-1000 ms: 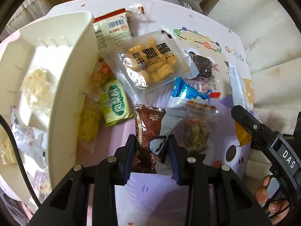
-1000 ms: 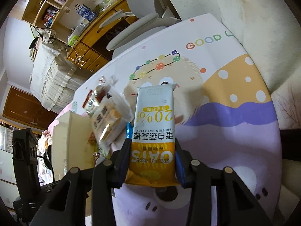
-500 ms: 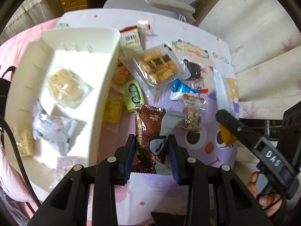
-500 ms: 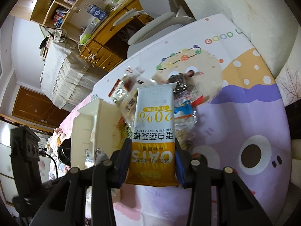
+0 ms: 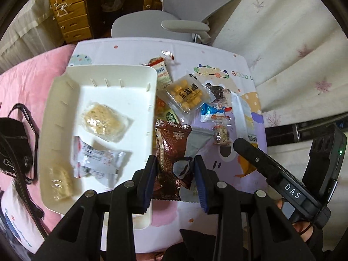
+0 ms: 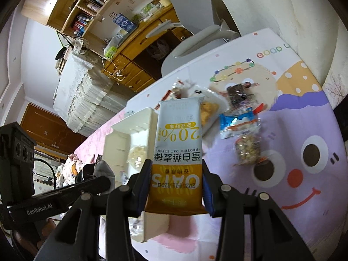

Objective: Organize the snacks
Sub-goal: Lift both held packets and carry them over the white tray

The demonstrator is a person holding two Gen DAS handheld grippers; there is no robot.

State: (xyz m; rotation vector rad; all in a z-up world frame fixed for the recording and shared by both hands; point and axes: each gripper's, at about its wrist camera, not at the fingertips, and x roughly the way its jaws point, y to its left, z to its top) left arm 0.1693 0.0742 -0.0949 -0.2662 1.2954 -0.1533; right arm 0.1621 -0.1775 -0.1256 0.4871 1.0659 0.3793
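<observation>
Left gripper [image 5: 175,171]: pinching a brown snack packet [image 5: 171,152], lifted beside the white tray's [image 5: 54,100] right wall.
Right gripper [image 6: 176,187]: clamped on the oat bar [image 6: 177,150], held upright above the table [image 6: 304,117].
Handling: both probably light, crinkly and slippery; grip near one end.
Tray: three packets already inside.

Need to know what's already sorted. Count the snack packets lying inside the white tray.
3 in the white tray: a clear packet of pale crackers mid-tray, a silver-white packet nearer, and a yellowish packet at the near corner. The grippers may hide more.
</observation>
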